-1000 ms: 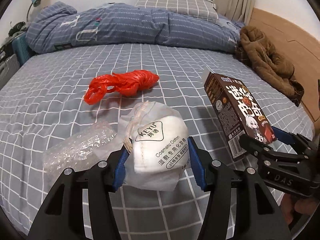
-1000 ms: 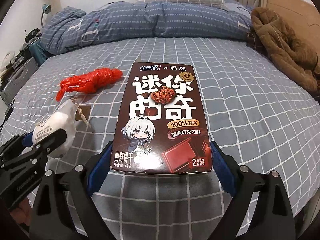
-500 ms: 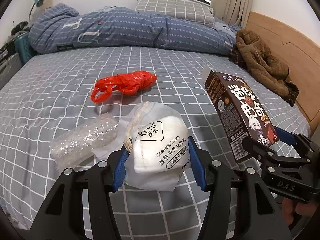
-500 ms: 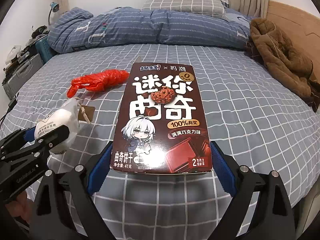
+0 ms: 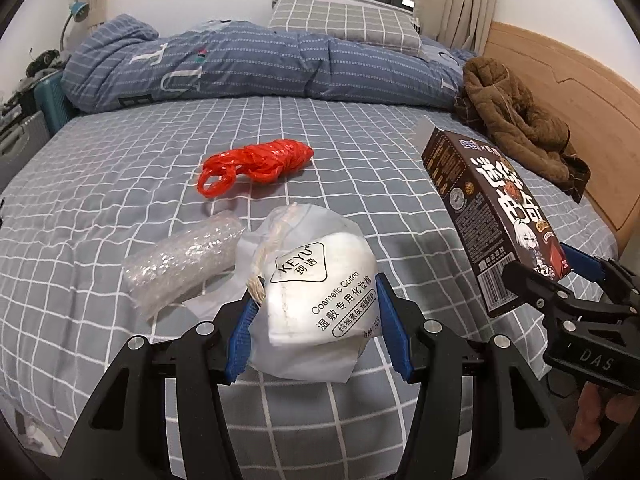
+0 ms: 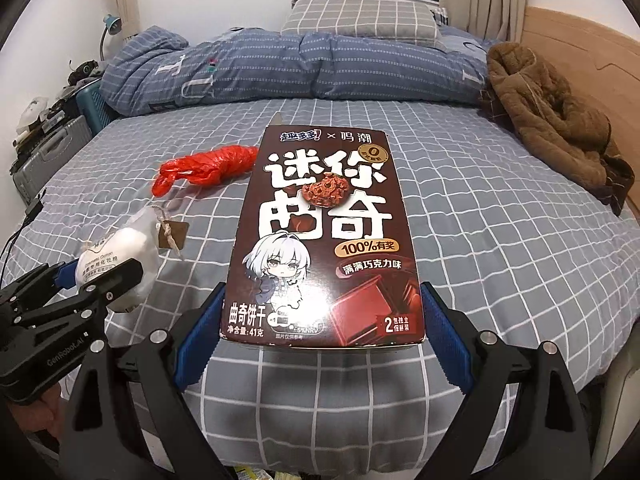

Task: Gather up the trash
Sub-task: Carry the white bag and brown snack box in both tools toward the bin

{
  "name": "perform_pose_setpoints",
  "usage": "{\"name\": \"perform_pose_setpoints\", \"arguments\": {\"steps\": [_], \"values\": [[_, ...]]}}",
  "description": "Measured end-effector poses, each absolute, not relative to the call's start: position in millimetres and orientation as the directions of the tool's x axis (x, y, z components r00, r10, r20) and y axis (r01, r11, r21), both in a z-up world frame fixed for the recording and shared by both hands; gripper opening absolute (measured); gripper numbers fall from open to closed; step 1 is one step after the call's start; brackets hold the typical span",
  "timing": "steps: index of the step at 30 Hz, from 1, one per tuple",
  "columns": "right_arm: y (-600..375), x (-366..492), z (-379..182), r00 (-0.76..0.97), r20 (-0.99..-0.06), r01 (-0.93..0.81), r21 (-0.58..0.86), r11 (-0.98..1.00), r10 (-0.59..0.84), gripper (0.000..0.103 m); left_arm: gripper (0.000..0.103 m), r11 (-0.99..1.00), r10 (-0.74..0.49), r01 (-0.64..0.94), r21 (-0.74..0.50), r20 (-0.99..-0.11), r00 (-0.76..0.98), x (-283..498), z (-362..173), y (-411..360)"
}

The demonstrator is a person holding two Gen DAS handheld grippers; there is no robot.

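I see four pieces of trash. A white cotton-pad bag [image 5: 316,300], printed KEYU, with a string tie and brown tag, is clamped between my left gripper's [image 5: 316,332] blue pads, lifted off the bed. A dark brown cookie box [image 6: 320,240], with white lettering and a cartoon figure, is clamped by its lower end in my right gripper [image 6: 320,332], tilted up. A red plastic bag [image 5: 256,162], twisted, lies mid-bed. A clear bubble-wrap roll [image 5: 180,262] lies nearer, left.
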State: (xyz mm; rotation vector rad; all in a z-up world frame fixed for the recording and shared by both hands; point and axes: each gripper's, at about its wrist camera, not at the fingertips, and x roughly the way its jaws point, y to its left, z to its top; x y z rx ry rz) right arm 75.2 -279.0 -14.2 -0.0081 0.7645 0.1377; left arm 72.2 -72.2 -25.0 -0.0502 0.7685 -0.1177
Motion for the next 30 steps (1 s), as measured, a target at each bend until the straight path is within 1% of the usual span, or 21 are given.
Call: {"name": "perform_pose_setpoints", "arguments": {"steps": [30], "values": [[-275.3, 6.1, -7.3, 0.724, -0.675, -0.141, 0.056, 0.988, 0.141, 0.088, 0.054, 0.990, -0.131, 0.062, -0.124, -0.686, 0.716, -10.6, -15.7, -53.0]]}}
